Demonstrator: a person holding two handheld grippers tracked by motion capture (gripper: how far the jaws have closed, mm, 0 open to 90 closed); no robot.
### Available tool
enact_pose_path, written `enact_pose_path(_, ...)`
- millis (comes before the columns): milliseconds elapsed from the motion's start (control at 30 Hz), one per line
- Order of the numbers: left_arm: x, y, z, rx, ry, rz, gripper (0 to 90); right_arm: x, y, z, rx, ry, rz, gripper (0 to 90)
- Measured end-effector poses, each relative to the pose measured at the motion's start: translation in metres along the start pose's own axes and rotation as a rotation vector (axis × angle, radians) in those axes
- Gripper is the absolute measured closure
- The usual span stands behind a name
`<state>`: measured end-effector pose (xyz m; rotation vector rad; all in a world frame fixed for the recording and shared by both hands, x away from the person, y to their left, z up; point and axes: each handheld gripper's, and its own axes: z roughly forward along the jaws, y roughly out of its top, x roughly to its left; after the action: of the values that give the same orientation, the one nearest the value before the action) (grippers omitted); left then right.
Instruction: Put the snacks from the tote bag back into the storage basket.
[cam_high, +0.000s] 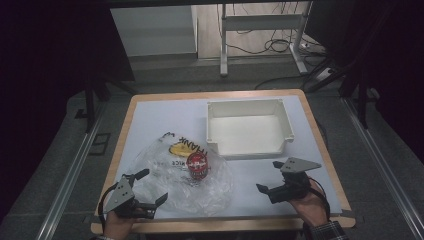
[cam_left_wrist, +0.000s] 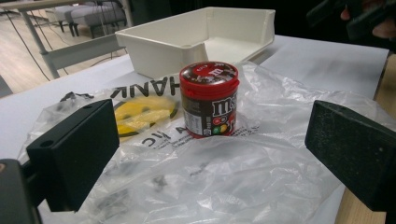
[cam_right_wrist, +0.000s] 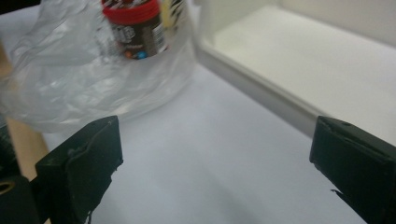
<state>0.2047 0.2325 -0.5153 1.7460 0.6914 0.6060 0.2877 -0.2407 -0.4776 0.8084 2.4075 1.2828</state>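
Note:
A small candy jar (cam_high: 198, 166) (cam_left_wrist: 209, 100) (cam_right_wrist: 135, 29) with a red lid stands upright on a crumpled clear plastic bag (cam_high: 182, 182) (cam_left_wrist: 201, 172) (cam_right_wrist: 79, 79) printed with a yellow smiley. Beyond it sits an empty white tray (cam_high: 248, 127) (cam_left_wrist: 154, 44) (cam_right_wrist: 299, 60). My left gripper (cam_high: 146, 189) (cam_left_wrist: 212, 154) rests at the bag's near-left edge, open, jaws wide apart with only bag film below them. At the table's near right my right gripper (cam_high: 272, 176) (cam_right_wrist: 215, 158) is open above bare white table, nothing between its jaws.
A white mat (cam_high: 160, 117) covers the wooden table (cam_high: 320, 130), whose near edge runs just under both hands. Past the far edge stand a metal frame (cam_high: 260, 22) and floor cables (cam_high: 280, 47).

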Motion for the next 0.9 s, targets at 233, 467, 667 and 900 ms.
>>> enact_pose_path(233,0.0008,-0.0004,-0.0001,-0.004,0.0,-0.014,2.9,-0.015,-0.0056,0.0012,-0.034,0.054,0.043,0.2)
enact_pose_path(467,0.0005,-0.0005,0.0002,0.001,-0.001,-0.011,2.9,-0.0124,-0.0048,0.0032,-0.031,0.055,0.014,0.2)
enact_pose_path(667,0.0012,-0.0009,-0.0001,0.004,-0.001,-0.013,2.9,-0.0078,-0.0041,0.0035,-0.028,0.032,-0.006,0.2)
enact_pose_path(900,0.0011,-0.0009,-0.0001,0.004,-0.001,-0.014,2.9,-0.0087,-0.0044,0.0028,-0.033,0.029,0.001,0.2)
